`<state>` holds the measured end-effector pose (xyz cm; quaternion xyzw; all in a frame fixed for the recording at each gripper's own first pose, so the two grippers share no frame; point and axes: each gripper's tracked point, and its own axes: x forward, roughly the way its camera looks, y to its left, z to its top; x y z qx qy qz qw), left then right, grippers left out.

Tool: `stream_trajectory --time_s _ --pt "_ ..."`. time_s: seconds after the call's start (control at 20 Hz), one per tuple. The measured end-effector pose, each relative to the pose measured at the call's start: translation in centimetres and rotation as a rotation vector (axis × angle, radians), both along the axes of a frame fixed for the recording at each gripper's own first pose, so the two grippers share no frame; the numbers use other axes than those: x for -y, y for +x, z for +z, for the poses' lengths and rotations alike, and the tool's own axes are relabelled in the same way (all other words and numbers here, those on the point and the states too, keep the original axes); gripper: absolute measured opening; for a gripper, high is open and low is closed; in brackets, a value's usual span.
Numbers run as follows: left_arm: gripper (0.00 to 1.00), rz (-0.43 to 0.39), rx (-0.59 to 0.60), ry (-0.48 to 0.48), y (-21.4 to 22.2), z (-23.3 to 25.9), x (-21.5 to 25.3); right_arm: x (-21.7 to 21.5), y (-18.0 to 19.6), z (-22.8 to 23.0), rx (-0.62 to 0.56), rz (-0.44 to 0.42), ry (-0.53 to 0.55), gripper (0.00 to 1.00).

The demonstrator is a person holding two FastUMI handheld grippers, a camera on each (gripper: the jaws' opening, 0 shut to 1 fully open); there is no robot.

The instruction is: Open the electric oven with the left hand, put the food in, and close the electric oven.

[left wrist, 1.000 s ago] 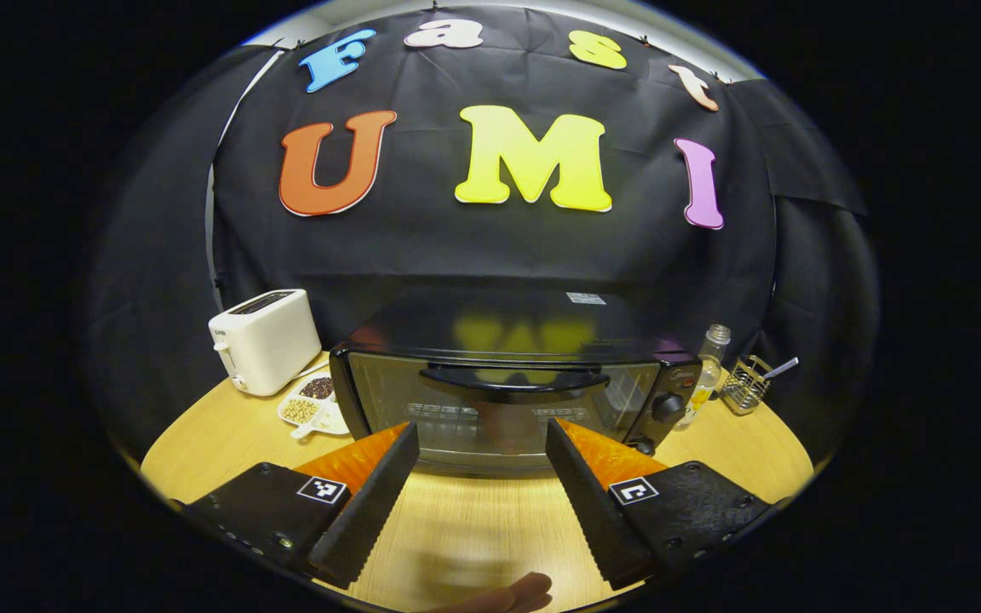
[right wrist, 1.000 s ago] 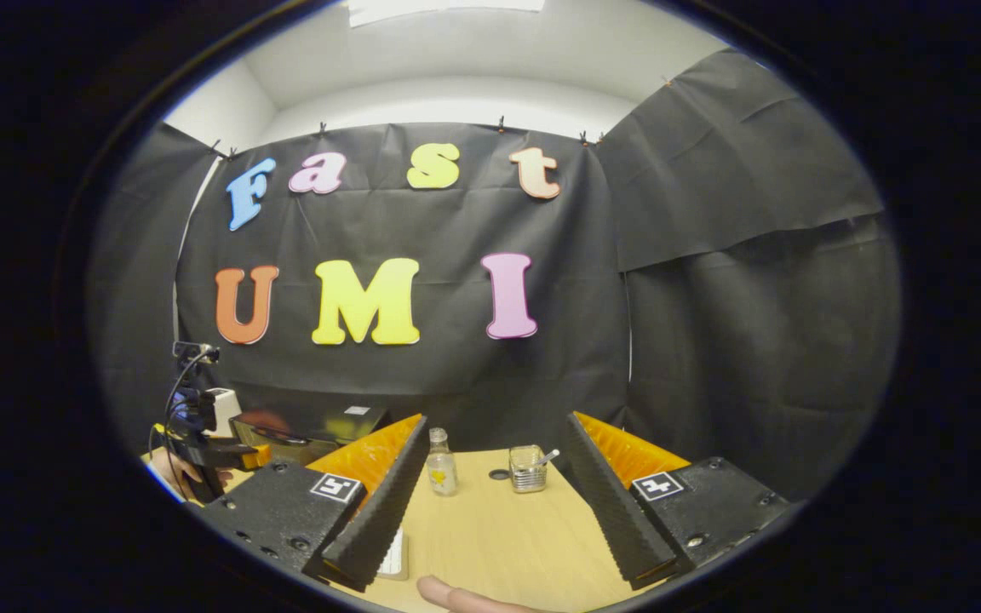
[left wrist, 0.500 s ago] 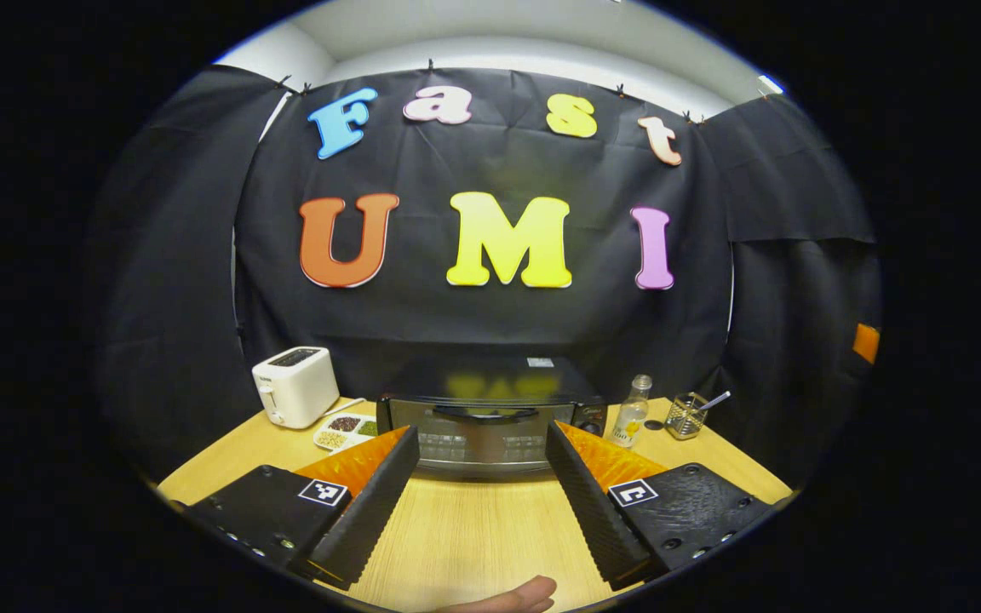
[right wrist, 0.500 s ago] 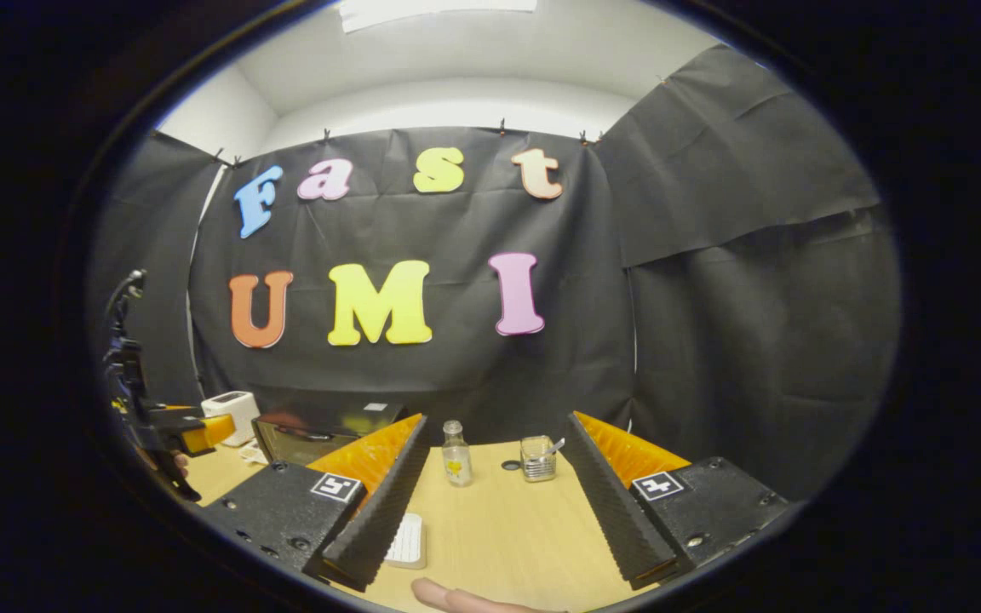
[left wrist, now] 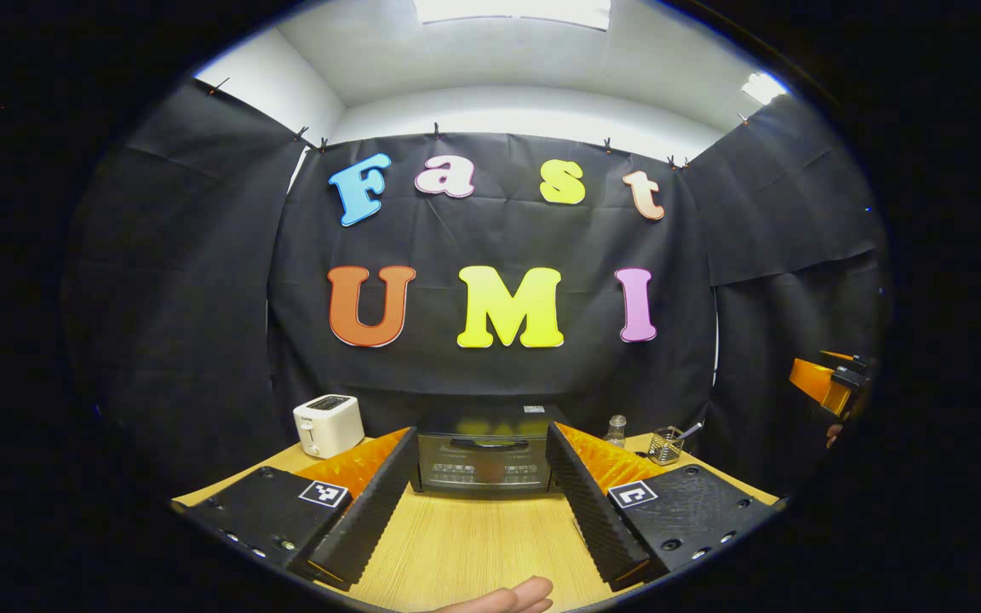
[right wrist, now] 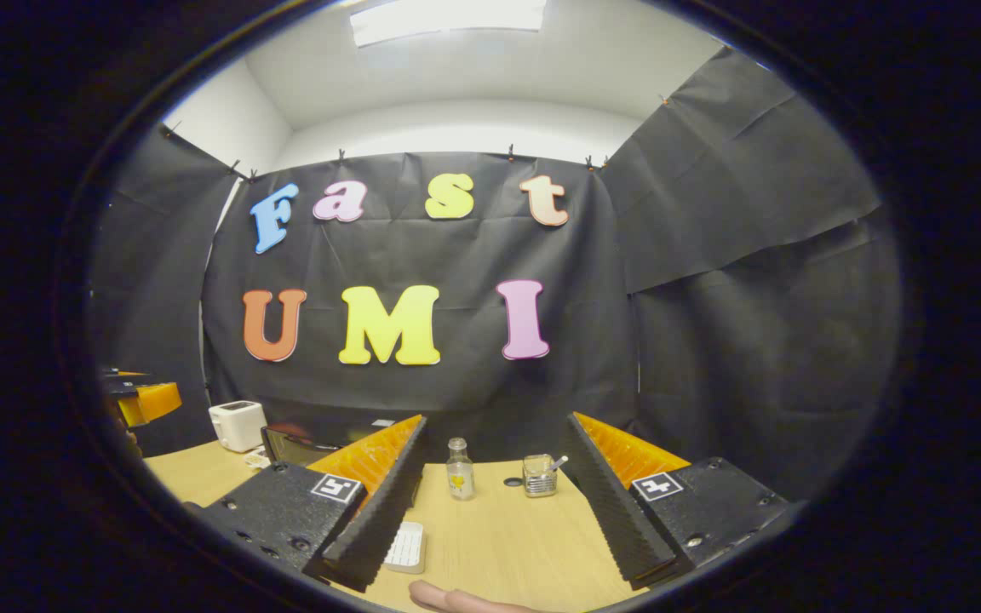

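**A:** Starting at the left tongs (left wrist: pixel 480 434): spread wide, gripping nothing. Same at the right tongs (right wrist: pixel 495 421), gaping and empty.

**B:** And the electric oven (left wrist: pixel 486 460)?

**A:** Straight ahead of the left tongs, at the back of the surface (left wrist: pixel 473 545), door shut, well apart. Flanked by a toaster (left wrist: pixel 329 424) and a bottle (right wrist: pixel 458 470).

**B:** Any food?

**A:** Cannot tell. Only a reddish blur behind the door glass.

**B:** Risks?

**A:** Likely missing the handle on so long a reach, or slipping off with a shallow grip. Possibly toppling the bottle when swinging the right tongs in.
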<state>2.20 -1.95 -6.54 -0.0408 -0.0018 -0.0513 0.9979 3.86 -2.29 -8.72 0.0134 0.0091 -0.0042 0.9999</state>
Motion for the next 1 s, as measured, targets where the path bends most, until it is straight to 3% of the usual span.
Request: stream_trajectory --time_s 0.4,0.5,0.75,0.9,1.0 --pt "0.95 -0.036 0.006 0.012 0.5 0.2 1.3 -0.8 1.2 -0.4 0.015 0.029 -0.011 0.96" --pt "0.95 -0.031 0.017 0.030 0.1 0.7 1.3 -1.1 1.1 -0.4 0.008 0.049 -0.006 1.00" --pt "0.95 -0.003 -0.003 0.064 -2.0 0.5 1.3 -1.9 -0.4 0.0 0.035 0.097 -0.010 1.00" --pt "0.95 0.012 -0.007 0.083 -3.4 0.9 1.0 -1.6 -1.4 0.2 0.043 0.097 -0.019 0.96" --pt "0.96 0.027 0.004 0.081 -4.2 1.4 0.9 -1.2 -1.8 0.9 0.064 0.084 -0.047 1.00"
